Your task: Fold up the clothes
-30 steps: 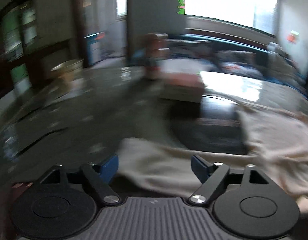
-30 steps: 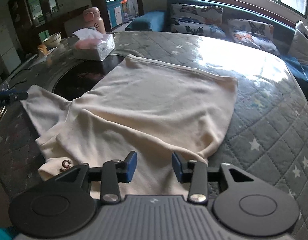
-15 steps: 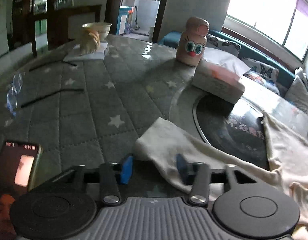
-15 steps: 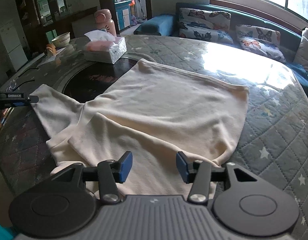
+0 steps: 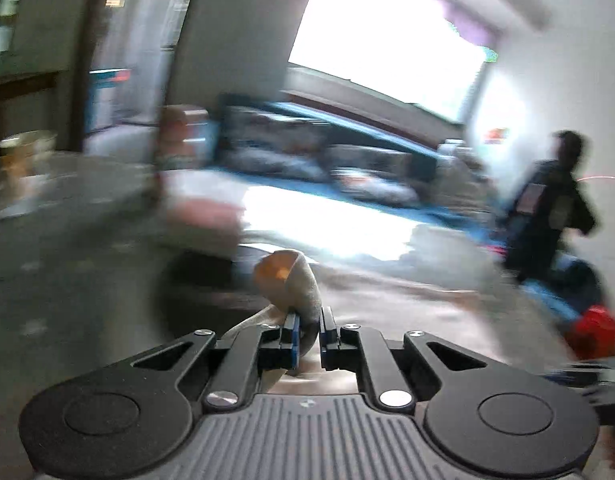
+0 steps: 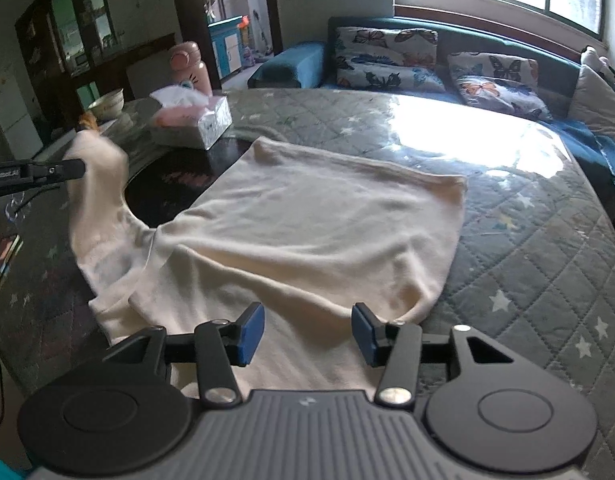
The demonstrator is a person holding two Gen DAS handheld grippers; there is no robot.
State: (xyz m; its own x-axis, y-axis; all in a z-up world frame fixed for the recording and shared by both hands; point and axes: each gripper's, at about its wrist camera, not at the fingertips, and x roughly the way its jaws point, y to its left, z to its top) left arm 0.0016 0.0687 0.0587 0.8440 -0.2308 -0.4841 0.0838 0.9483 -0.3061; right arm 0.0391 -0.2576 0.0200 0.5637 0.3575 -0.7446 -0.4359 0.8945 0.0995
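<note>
Here the left hand-held gripper (image 5: 307, 330) has just closed and pinches the sleeve (image 6: 97, 176) of the cream garment (image 6: 307, 236), raised off the counter (image 6: 527, 264). The right hand-held gripper (image 6: 307, 330) hovers with its jaws partly apart and nothing between them, just above the garment's near edge. Ahead of it the garment lies spread flat. Farther ahead and to the left stand a tissue box (image 6: 195, 122) and a pink bottle (image 6: 189, 66); beyond is a sofa (image 6: 447, 60) with butterfly cushions.

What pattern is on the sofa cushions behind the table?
Butterflies, orange, blue and dark on a pale ground, on the sofa cushions; clearest in the right wrist view.
</note>
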